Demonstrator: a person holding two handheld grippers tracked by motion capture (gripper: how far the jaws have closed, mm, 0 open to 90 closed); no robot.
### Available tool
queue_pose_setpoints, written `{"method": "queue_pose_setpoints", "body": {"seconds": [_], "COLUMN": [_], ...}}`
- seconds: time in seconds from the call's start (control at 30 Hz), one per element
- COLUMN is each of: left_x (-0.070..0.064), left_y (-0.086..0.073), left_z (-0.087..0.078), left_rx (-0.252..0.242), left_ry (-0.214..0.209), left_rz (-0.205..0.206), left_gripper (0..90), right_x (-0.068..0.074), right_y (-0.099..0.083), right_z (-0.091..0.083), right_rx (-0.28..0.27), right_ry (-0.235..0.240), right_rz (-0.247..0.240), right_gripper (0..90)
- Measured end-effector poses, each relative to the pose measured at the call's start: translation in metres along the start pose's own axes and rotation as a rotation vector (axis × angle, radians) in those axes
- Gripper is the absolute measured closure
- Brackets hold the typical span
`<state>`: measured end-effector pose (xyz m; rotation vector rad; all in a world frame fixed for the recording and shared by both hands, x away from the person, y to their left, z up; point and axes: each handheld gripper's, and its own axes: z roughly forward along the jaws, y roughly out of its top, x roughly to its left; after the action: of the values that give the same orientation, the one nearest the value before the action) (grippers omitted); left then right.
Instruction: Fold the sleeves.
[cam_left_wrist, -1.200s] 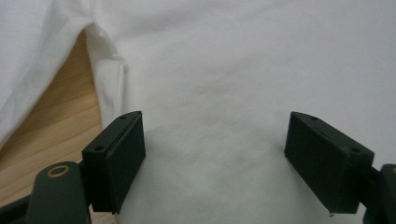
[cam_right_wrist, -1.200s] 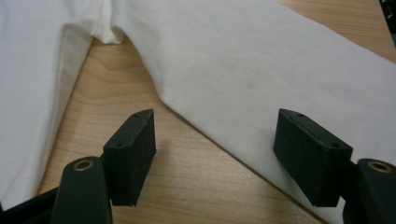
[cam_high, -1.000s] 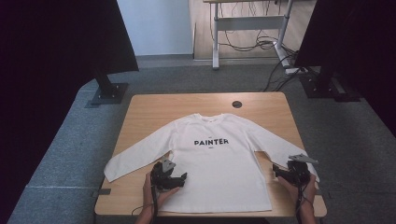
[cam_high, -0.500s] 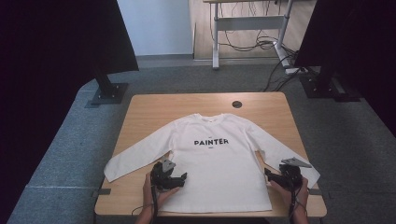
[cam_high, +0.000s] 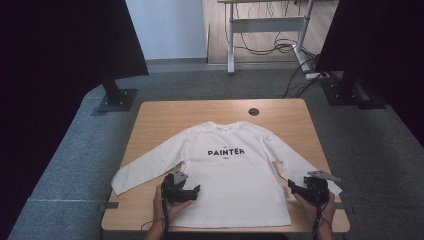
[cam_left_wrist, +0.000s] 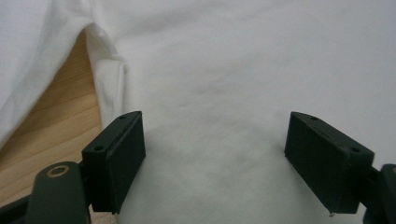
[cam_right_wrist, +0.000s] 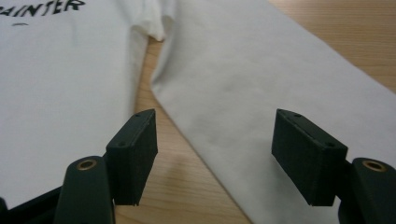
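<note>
Pre-grasp: both grippers' fingers spread over the white long-sleeved cotton shirt; right gripper straddles its sleeve; next, pinch.

Shirt: flat on the table, collar at the far side, hem at the near edge.
Left gripper: over the shirt's near left part, jaws apart.
Left fingers: both over the shirt body; the armpit and a bare wedge of table lie beyond the left one.
Left sleeve: runs out left and nearer from the shoulder, left of the left gripper.
Right gripper: at the shirt's near right, jaws apart.
Right fingers: one over the bare strip between body and right sleeve, the other over that sleeve.
Hole: in the table, beyond the collar.
</note>
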<state>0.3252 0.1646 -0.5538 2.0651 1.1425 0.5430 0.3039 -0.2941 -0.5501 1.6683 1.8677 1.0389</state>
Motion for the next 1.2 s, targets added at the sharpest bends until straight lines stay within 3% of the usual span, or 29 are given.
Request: {"method": "queue_pose_setpoints", "body": {"seconds": [0.23, 0.6, 0.87, 1.2], "left_x": [0.000, 0.000, 0.000, 0.000], "left_y": [0.000, 0.000, 0.000, 0.000], "left_z": [0.000, 0.000, 0.000, 0.000], "left_rx": [0.000, 0.000, 0.000, 0.000], "left_ry": [0.000, 0.000, 0.000, 0.000], "left_rz": [0.000, 0.000, 0.000, 0.000], "left_gripper": [19.6, 19.6, 19.6, 19.6], "right_x": [-0.019, -0.033, -0.040, -0.058], "right_y": [-0.002, -0.006, -0.007, -0.014], "right_z": [-0.008, -0.012, -0.015, -0.024], "right_rx": [0.010, 0.023, 0.030, 0.029], "right_ry": [-0.123, -0.157, -0.206, -0.247], "right_rz": [-0.018, 0.001, 0.003, 0.056], "right_gripper": [31.0, 31.4, 31.9, 32.0]}}
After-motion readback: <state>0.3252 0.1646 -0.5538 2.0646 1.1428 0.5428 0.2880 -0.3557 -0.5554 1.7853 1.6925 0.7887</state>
